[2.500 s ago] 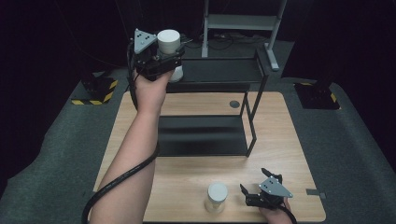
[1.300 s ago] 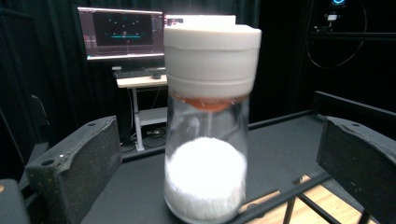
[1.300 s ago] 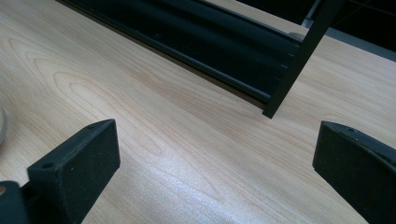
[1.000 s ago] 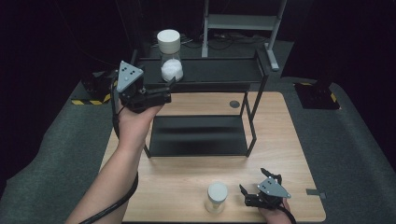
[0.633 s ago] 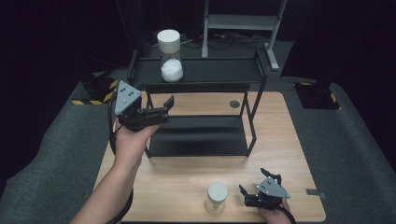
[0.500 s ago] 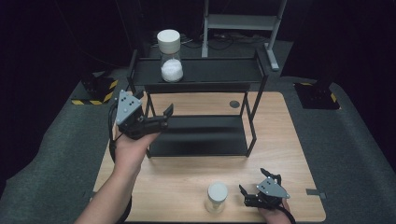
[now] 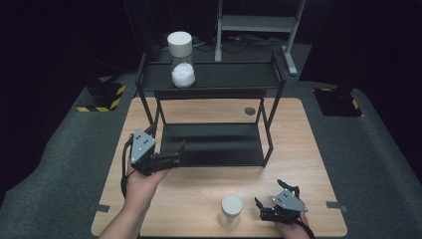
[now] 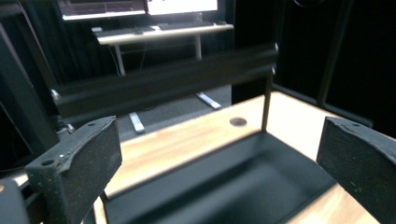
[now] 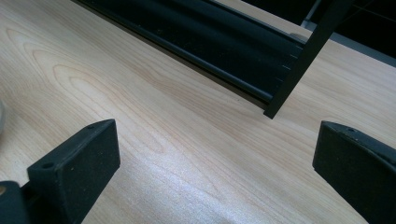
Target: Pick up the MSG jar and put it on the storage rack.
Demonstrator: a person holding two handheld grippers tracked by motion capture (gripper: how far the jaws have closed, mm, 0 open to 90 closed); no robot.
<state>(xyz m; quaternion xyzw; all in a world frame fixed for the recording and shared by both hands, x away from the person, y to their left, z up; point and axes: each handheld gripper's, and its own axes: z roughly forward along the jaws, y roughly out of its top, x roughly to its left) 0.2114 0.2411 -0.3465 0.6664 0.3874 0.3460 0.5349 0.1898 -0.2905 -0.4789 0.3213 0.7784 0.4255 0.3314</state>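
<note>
Since the earlier frames, the left claw (image 7: 171, 158) has been drawn back and down from the top shelf of the black metal two-tier rack (image 7: 211, 74) to the front left corner of the rack's lower tray, and the clear glass jar with a white lid and white contents (image 7: 181, 59) has been left standing upright on the left part of that top shelf. The jar is now well apart from the left claw. In the high view, the left claw is held by a hand (image 7: 141, 180) over the light wooden surface (image 7: 199, 199), with its tips pointed toward the lower tray. In the left gripper view, its jaws are seen spread wide with nothing between them, the black tray and the rack's rear rail lying beyond.

A second small clear jar with a white lid (image 7: 231, 209) is seen standing upright near the front edge of the surface. The right claw (image 7: 263, 208) is rested just beside it on its right side, tips turned toward the jar but not touching it. In the right gripper view, its jaws are likewise spread wide and empty above bare wood, with one rack leg (image 9: 303, 56) and the tray's front edge ahead.
</note>
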